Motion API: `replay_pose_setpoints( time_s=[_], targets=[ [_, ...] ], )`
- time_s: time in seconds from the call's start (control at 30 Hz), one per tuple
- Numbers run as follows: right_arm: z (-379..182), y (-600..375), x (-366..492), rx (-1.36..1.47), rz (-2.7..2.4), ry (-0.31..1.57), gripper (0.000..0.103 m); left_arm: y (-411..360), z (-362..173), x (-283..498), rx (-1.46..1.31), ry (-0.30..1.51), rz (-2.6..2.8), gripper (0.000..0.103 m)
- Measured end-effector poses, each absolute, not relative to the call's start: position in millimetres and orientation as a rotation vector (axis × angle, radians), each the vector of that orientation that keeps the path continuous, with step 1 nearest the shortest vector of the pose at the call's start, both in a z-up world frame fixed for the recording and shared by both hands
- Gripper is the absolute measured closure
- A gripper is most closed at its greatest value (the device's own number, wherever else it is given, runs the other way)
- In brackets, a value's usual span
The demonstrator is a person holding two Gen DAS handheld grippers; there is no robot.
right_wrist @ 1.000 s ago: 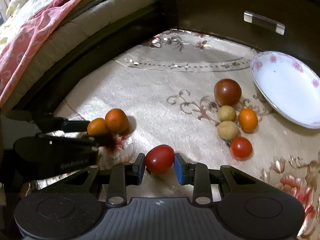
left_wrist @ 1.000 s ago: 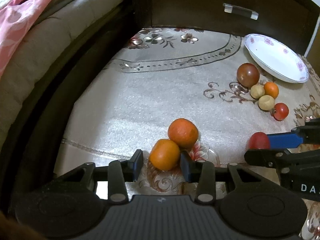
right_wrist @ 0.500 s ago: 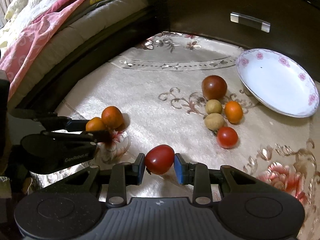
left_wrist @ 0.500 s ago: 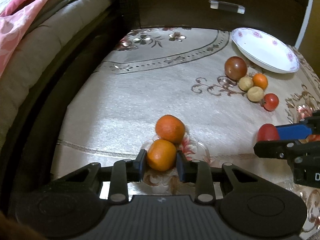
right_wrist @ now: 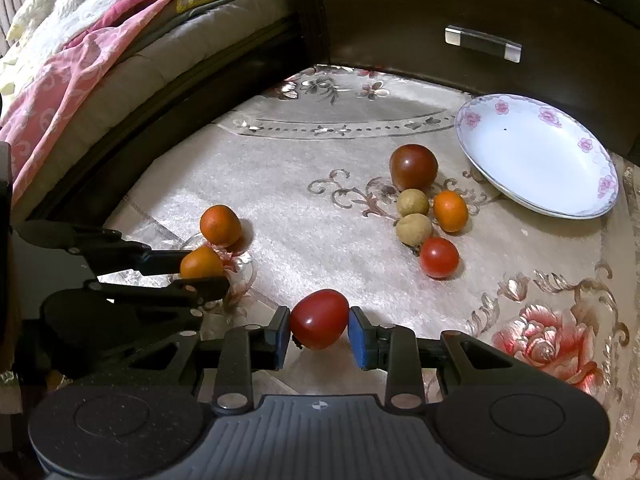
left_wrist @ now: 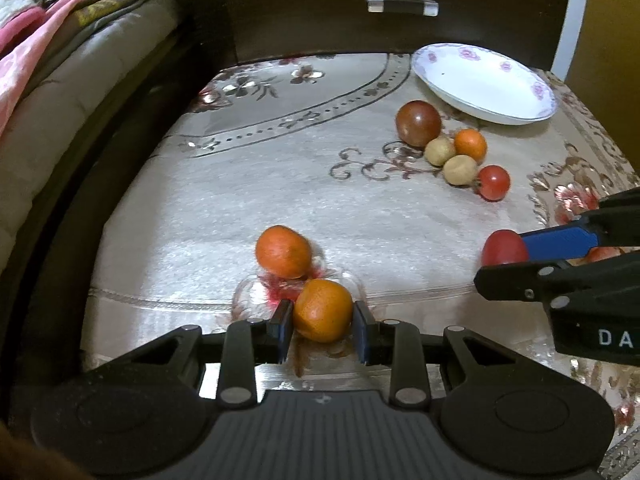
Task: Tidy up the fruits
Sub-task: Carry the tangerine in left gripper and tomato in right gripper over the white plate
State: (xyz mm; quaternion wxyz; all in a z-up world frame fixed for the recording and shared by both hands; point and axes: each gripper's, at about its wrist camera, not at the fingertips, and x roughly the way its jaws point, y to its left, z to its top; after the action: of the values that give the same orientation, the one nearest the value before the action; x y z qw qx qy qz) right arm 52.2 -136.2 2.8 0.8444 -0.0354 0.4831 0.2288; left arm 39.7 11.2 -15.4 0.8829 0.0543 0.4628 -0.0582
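Observation:
My left gripper (left_wrist: 322, 322) is shut on an orange (left_wrist: 322, 310) and holds it just above the cloth; it also shows in the right wrist view (right_wrist: 200, 264). A second orange (left_wrist: 283, 251) lies just beyond it. My right gripper (right_wrist: 319, 330) is shut on a red tomato (right_wrist: 319, 318), held above the cloth; the tomato shows in the left wrist view (left_wrist: 503, 248). A white flowered plate (right_wrist: 536, 152) stands empty at the far right. Beside it lies a cluster: a dark tomato (right_wrist: 413, 167), two beige fruits (right_wrist: 413, 228), a small orange (right_wrist: 450, 211) and a red tomato (right_wrist: 439, 257).
A patterned beige cloth (right_wrist: 320, 208) covers the surface. A dark drawer front with a handle (right_wrist: 483, 43) stands at the back. A mattress with a pink blanket (right_wrist: 72, 64) runs along the left, behind a dark frame.
My left gripper closed on the near orange and lifted it away from the second orange. Both grippers rose and tilted, and the right one kept its tomato.

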Motion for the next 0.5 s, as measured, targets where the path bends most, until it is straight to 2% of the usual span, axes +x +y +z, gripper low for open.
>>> replay_pose_setpoints(
  time_s=[0.5],
  targets=[
    [11, -165, 62, -0.013, 0.430, 0.993, 0.078, -30, 1, 59, 0.122, 0.923, -0.222, 0.064]
  ],
)
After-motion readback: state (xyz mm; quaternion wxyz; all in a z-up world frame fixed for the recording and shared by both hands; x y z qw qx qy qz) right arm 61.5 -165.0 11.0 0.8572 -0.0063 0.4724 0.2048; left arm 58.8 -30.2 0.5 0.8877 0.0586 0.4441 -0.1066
